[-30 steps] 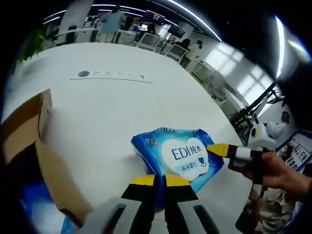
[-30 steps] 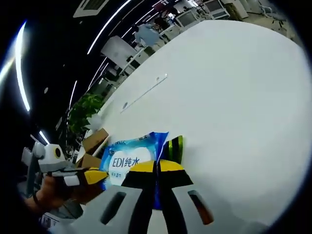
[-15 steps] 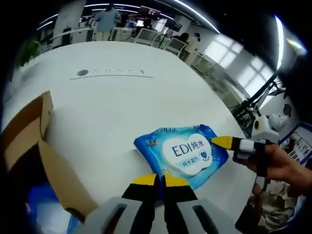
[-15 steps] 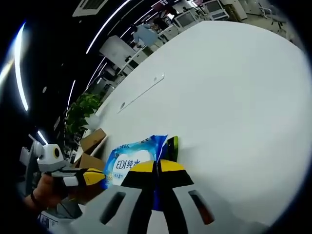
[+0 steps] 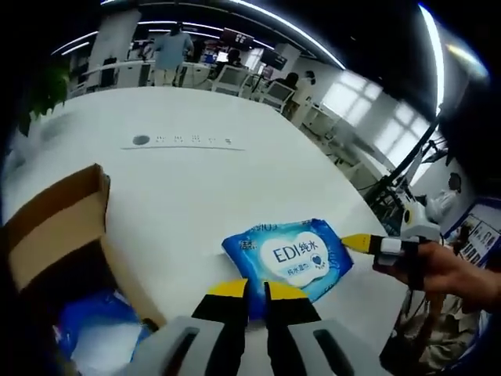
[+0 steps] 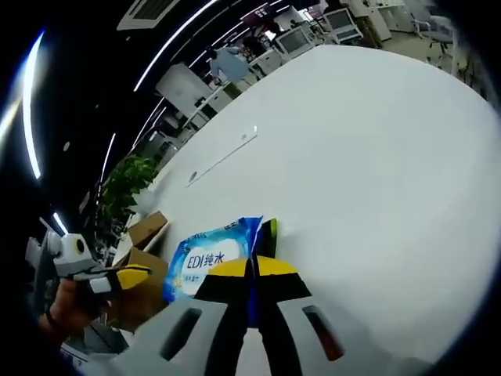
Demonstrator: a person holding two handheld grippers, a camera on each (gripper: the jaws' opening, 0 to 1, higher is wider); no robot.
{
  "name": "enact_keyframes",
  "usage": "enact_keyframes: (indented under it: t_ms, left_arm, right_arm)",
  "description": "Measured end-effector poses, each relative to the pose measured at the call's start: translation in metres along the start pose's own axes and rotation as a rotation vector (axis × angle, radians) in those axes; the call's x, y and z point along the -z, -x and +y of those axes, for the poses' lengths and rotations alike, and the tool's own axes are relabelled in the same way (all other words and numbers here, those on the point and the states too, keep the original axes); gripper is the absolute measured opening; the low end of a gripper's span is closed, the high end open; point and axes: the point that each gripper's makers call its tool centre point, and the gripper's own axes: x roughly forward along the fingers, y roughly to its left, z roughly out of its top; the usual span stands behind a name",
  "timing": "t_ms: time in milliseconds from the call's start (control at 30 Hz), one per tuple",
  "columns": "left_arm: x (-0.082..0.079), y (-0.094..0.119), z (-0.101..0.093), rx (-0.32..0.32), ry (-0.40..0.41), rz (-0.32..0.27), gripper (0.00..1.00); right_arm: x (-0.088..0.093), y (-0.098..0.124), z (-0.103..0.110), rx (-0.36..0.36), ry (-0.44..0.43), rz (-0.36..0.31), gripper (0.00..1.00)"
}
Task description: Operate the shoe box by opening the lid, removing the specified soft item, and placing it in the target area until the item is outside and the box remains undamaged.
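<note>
Glossy plastic wipes pack point(image 5: 290, 258), matt cardboard box point(image 5: 59, 235)

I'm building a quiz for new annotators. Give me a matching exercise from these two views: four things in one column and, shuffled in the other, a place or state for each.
Things
1. blue plastic wipes pack with a white label
2. brown cardboard shoe box
3. right gripper
4. green leafy plant

Places or states
A. open, with something blue inside
B. beyond the edge of the white table
C. outside the box, on the table
D. fingers shut on the pack's edge

Pairs: 1-C, 2-A, 3-D, 4-B
</note>
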Motion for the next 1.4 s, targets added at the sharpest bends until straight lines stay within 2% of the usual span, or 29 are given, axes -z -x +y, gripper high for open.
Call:
enact_keyframes:
  t_ms: [300,400,467,567,800,1000,1200,1400]
  left_arm:
    - [-0.001,0.030,0.003,0.030,-0.001,-0.095,0.07]
    - [-0.001,0.044,0.007,0.035,-0.019,-0.136,0.07]
    - [0.001,0.055,0.012,0.029,-0.069,-0.162,0.07]
    - [0.007,0.069,0.019,0.026,-0.073,-0.174,0.08]
    - [0.017,0.106,0.058,-0.031,-0.102,-0.227,0.08]
    - [0.032,0.132,0.085,-0.061,-0.116,-0.226,0.08]
    - [0.044,0.157,0.113,-0.112,-0.123,-0.233,0.08]
    - [0.056,0.177,0.127,-0.145,-0.100,-0.254,0.09]
  right_arm:
    - [0.009,0.018,0.007,0.016,0.022,-0.012,0.01]
    - [0.015,0.023,0.011,0.028,0.040,-0.009,0.01]
    - [0.018,0.026,0.015,0.026,0.046,-0.013,0.01]
    - [0.025,0.026,0.019,0.015,0.051,-0.015,0.01]
    - [0.041,0.020,0.033,0.003,0.052,-0.006,0.02]
    - [0.046,0.013,0.045,-0.004,0.054,0.000,0.02]
    - [0.050,0.008,0.068,-0.028,0.092,0.015,0.03]
    - [0.058,0.001,0.086,-0.047,0.118,0.029,0.03]
